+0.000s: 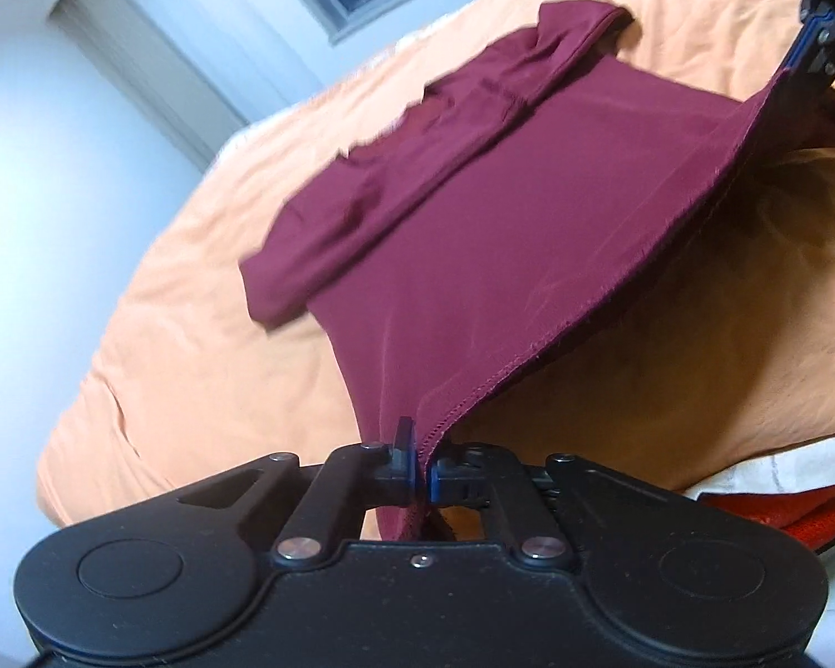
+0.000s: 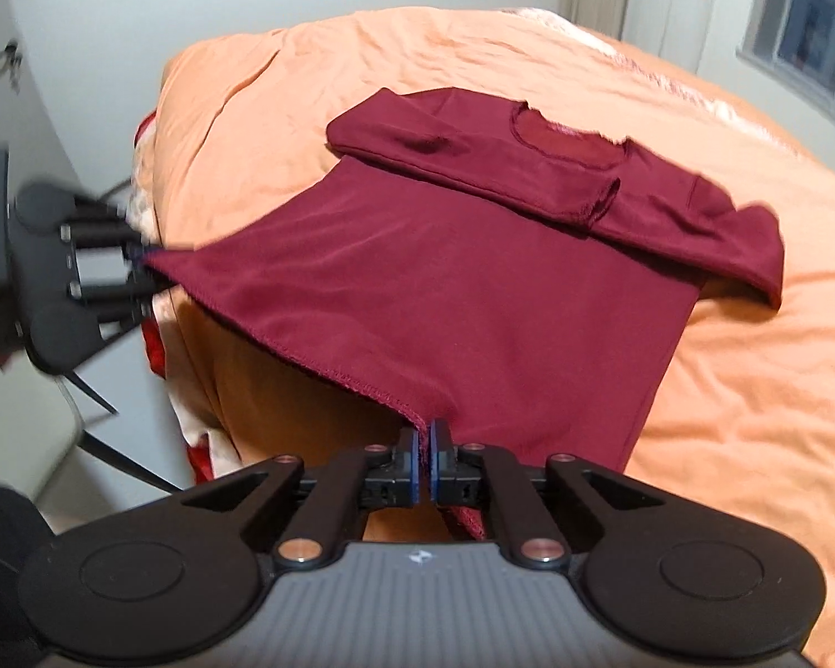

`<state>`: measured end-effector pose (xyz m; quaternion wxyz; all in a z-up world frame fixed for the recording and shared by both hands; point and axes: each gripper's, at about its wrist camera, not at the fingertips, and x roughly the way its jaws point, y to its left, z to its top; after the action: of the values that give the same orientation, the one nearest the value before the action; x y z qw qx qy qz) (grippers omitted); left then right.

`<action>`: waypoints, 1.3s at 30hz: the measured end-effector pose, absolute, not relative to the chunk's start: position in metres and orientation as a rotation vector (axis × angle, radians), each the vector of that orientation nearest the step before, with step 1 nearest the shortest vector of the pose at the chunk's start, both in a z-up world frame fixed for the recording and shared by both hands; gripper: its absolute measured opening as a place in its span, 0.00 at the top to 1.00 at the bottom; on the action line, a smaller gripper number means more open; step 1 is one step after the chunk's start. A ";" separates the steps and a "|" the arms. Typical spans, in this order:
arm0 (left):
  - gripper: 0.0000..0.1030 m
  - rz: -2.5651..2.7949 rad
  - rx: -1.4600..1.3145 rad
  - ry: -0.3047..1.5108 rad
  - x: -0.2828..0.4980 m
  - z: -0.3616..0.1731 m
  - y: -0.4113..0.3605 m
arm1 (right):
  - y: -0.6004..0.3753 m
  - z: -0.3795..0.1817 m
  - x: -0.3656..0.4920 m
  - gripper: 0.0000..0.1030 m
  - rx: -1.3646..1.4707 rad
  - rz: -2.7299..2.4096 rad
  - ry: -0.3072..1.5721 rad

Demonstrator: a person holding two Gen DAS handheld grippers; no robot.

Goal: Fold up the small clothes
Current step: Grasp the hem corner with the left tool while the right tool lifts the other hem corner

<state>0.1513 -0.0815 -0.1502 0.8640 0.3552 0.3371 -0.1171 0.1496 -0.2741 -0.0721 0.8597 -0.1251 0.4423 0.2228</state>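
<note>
Both grippers clamped on shirt hem corners, lifted.

Left gripper [image 1: 422,481]: jaws closed together, blue pads pinching the hem of the shirt [image 1: 473,256] at one bottom corner. Right gripper [image 2: 423,470]: jaws closed, pads pinching the other hem corner. Each shows in the other's view, off to the side and well apart, hem held between them. No hands or sleeves clearly visible.

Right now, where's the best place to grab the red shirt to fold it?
Grab the maroon shirt by its bottom hem's two corners, coming from the near edge of the bed. That stitched hem is straight and already lifted clear, and both sleeves lie folded in. The left gripper and right gripper pinch exactly there.
</note>
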 end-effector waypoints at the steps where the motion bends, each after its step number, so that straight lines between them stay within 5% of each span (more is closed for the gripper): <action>1: 0.97 -0.254 0.751 0.689 0.150 -0.147 -0.082 | -0.273 -0.072 0.146 0.96 -0.288 0.469 0.919; 20: 0.97 -0.400 0.843 0.583 0.117 -0.112 -0.083 | -0.266 -0.064 0.106 0.98 -0.439 0.506 0.902; 39: 0.97 -0.518 0.683 0.760 0.116 -0.105 -0.062 | -0.264 -0.062 0.100 0.97 -0.466 0.488 1.005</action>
<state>0.1161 -0.0624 -0.1050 0.8406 0.3229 0.3594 -0.2450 0.0999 -0.2641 -0.0616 0.8224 -0.2188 0.4722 0.2296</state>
